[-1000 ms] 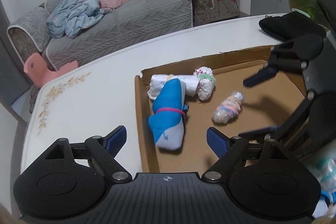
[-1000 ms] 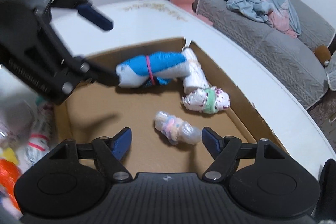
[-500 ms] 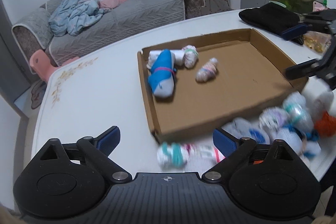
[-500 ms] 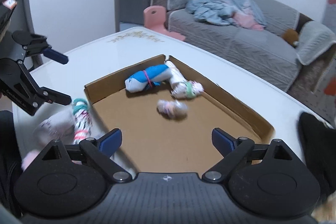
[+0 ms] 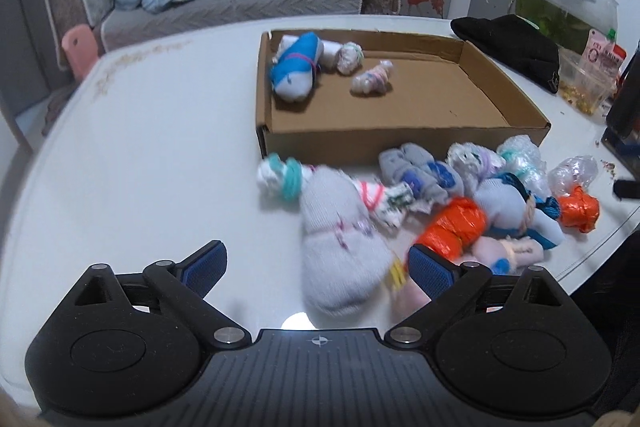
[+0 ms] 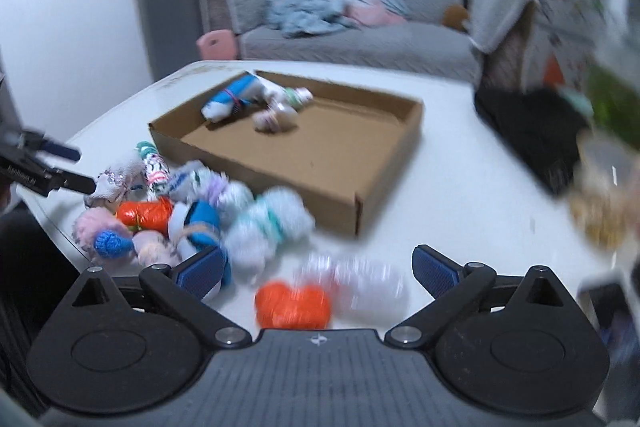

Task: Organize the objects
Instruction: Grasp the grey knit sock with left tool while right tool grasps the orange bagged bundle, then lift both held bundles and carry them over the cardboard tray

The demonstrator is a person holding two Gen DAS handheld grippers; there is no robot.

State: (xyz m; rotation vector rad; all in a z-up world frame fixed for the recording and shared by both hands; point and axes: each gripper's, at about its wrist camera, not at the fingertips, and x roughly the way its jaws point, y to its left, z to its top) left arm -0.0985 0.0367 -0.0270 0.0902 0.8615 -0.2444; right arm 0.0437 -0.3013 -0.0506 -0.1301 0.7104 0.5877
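Both tools are out over the heap: the left hand-held gripper (image 5: 316, 265) stands wide with nothing pressed between its pads, and the right hand-held gripper (image 6: 316, 269) is opening, its jaws spreading with only loose bundles lying in the gap below. The cardboard box (image 5: 400, 137) sits on the white bench (image 5: 140, 155), four bundles already gathered in its far left corner, among them a blue and white sock roll (image 5: 294, 67). Everything else waits in a pile on the bench along the near wall of the box. Nearest the left tool is a pale grey sock bundle (image 5: 340, 251), lying just ahead and slightly right of centre, its long axis running from near to far and tilted a little leftwards, so the jaws already straddle its width. Under the right tool, blurred, lie an orange bundle (image 6: 294, 305) and a whitish one (image 6: 364, 283) beside it; which of them it is meant for I cannot tell. By my reckoning the left hand has the cleaner pick, as its bundle lies squarely between the pads, with the box straight beyond it.
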